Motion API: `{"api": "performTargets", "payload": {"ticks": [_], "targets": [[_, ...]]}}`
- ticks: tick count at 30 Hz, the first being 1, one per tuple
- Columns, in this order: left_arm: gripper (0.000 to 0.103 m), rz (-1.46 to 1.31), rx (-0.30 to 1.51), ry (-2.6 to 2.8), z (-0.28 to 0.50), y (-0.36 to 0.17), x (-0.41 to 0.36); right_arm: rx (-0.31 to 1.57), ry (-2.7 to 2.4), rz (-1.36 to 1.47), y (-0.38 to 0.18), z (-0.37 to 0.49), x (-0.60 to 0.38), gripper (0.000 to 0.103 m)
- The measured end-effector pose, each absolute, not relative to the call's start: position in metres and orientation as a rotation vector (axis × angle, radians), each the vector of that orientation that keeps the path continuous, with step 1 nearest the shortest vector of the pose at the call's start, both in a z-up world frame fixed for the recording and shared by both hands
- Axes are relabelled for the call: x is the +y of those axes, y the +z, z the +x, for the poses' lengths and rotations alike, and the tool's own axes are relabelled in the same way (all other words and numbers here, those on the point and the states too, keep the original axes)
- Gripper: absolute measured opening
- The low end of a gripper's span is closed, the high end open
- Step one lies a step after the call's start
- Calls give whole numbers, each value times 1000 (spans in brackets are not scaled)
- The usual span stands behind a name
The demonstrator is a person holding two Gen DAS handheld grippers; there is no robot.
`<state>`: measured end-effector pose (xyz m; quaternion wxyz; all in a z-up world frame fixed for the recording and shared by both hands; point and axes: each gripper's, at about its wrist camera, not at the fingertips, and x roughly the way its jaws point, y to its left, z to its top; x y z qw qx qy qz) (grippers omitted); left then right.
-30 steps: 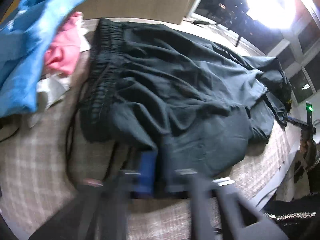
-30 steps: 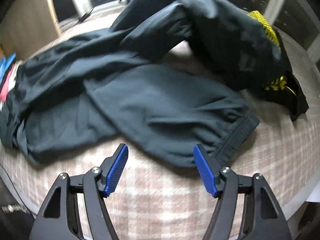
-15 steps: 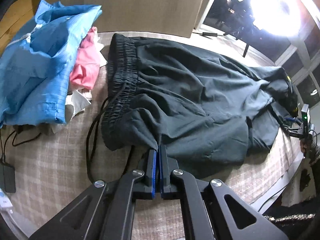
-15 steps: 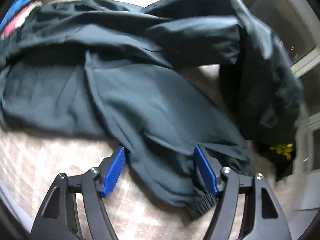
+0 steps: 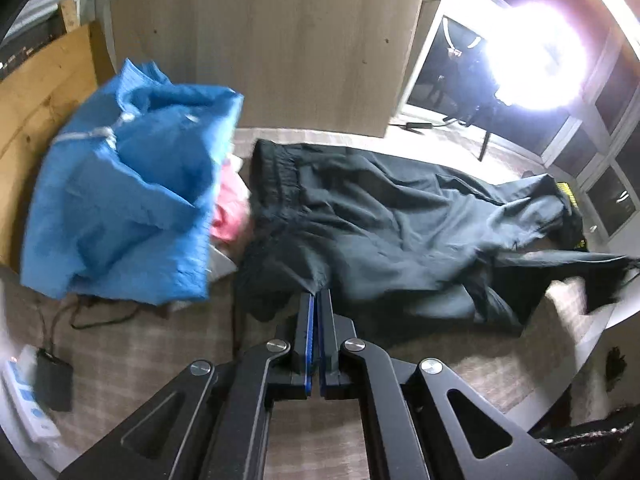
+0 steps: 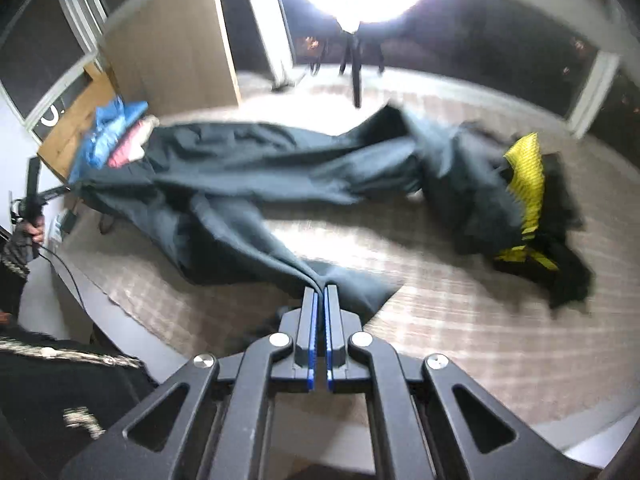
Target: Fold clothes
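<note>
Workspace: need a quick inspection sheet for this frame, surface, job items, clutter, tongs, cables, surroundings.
Surface: plaid-covered table, lit by glare.
Job's things: dark trousers stretched out, waistband toward the pile, one leg lifted.
Clutter: blue garment heaped over pink garment; black-and-yellow garment at the far end.
Grippers: left tongs shut on trousers near the waist; right tongs shut on a leg end.
Cables: black cable running to a black adapter on a white power strip.
Surroundings: wooden panel, bright lamp, dark windows.
</note>
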<state>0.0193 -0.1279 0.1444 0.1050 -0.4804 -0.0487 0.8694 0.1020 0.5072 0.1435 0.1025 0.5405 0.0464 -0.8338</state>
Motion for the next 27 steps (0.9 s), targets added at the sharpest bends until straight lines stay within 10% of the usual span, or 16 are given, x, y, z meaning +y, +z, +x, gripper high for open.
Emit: {"api": "performTargets", "payload": {"ticks": [7,11,16,18,20,27], "targets": [[1,-1460,-133,2551,-1,135,-126,153,-2664,1694,190,77,560,4],[4,-1502,-75,2507,-1,120,-103,617,-2576,2164,81,15,557,14],[3,-1548,-21,2472,4,104,-91,535,-2431,1780,75,59,471,16],[3,-1558,-69,2464,5,99,-96,558,-2301,1581,66,83,417,52],[7,-1562,-115,2462,8,96,-101,628,-2267,1568,45,82,394,67],[7,-1576,-99,2476,27,98,-109,796,-2180,1578,-18,72,337,66]]}}
